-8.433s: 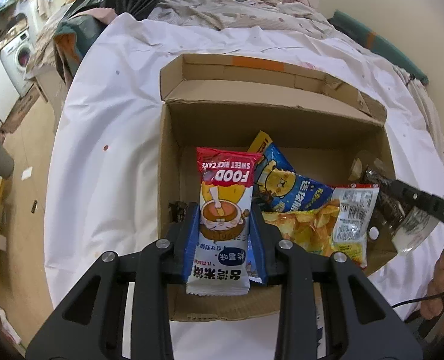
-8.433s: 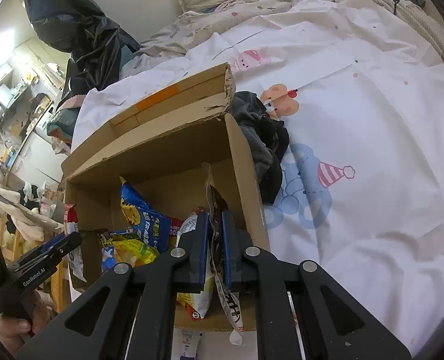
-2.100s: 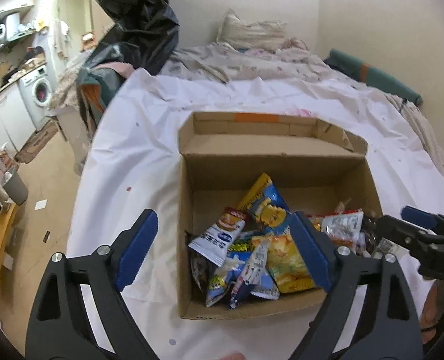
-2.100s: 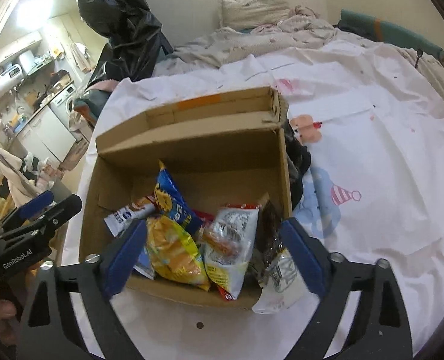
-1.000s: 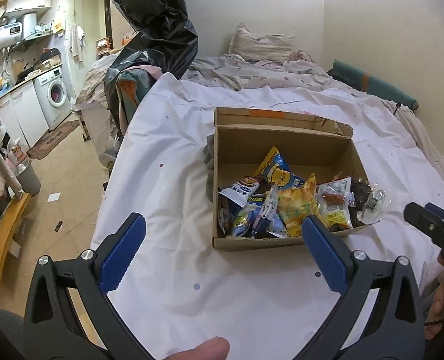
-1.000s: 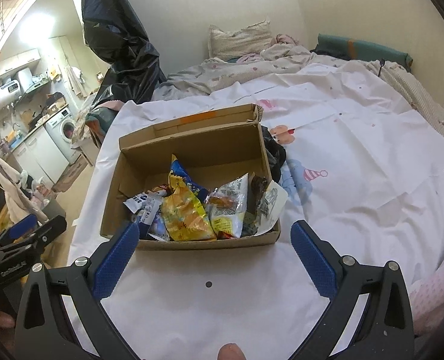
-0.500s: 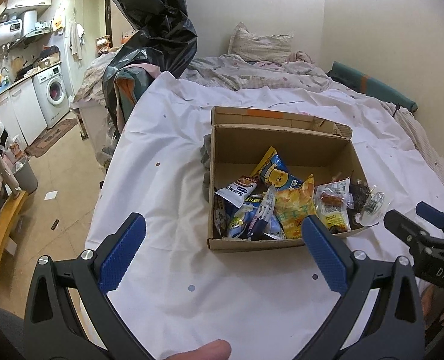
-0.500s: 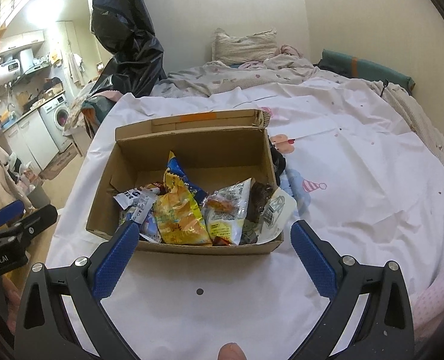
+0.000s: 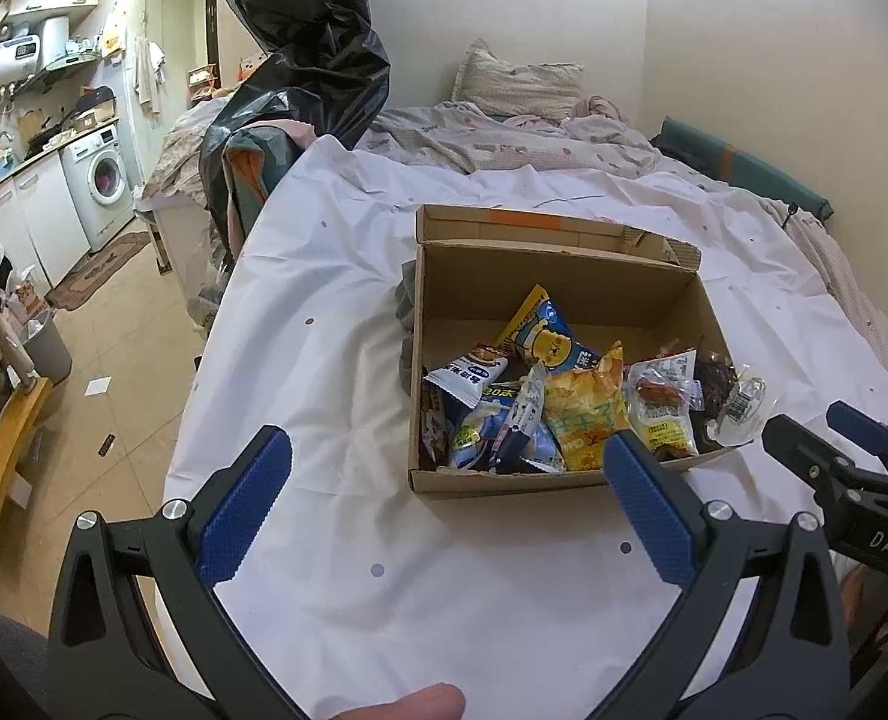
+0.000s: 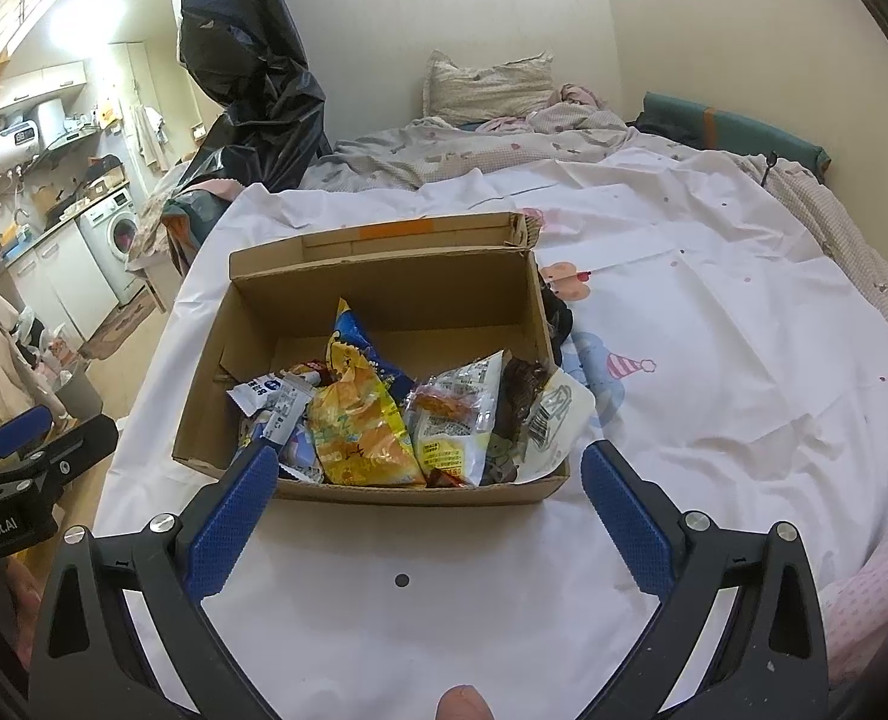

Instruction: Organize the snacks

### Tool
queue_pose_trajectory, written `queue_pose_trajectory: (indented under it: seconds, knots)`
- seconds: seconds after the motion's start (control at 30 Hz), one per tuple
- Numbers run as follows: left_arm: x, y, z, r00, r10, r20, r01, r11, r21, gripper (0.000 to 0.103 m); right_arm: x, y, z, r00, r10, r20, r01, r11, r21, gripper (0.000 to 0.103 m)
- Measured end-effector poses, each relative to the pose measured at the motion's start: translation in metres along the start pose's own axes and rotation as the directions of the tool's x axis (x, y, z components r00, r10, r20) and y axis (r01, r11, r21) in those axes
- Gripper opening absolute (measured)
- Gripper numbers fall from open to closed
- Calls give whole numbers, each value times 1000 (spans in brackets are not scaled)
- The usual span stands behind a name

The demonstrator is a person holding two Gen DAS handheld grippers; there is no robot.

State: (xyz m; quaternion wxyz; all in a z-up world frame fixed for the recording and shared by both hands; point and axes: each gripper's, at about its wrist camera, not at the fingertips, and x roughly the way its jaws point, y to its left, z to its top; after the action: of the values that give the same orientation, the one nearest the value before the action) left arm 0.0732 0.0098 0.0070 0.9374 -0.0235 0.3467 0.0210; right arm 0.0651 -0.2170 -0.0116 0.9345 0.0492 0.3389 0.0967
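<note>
An open cardboard box point(image 9: 564, 276) stands on the white bed sheet and also shows in the right wrist view point(image 10: 384, 294). Several snack packs lie in its near half: a yellow chip bag point(image 9: 585, 414) point(image 10: 360, 429), a blue bag with a yellow figure point(image 9: 549, 339), a white-and-blue pack point(image 9: 465, 378), a clear pack point(image 10: 459, 414) and a dark pack point(image 10: 519, 396). My left gripper point(image 9: 444, 498) is open and empty, held back in front of the box. My right gripper point(image 10: 429, 501) is open and empty, just before the box's near wall.
The white sheet point(image 10: 714, 360) covers the bed around the box. A dark cloth point(image 10: 561, 318) lies by the box's right side. Pillow and rumpled bedding point(image 10: 486, 84) are behind. A black plastic bag point(image 9: 306, 60) and the kitchen floor point(image 9: 114, 324) are to the left.
Both grippers let go of the packs they held in the box, opened wide and pulled back from it. Over the last half second they barely moved.
</note>
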Motion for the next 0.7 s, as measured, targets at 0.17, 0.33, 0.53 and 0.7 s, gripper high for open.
queue_pose_trajectory:
  seconds: [0.17,0.33,0.53,0.7]
  knots:
    - [-1,-1,0,1000,-1,6,1,1000,0,103,0,0,0,1000,0,-1,0,1000,-1,103]
    - [-1,-1,1,1000,-1,4,1,1000,0,103,0,0,0,1000,0,1,0,1000,-1,103]
    - [-1,0,1,1000,-1,5,1,1000,-2,103,-1,-3,0,1000,-1,1,1,1000,0,103]
    - [-1,0,1,1000,-2,5,2,1000,-2,103,-1,-5,0,1000,-2,0,2,1000,0,103]
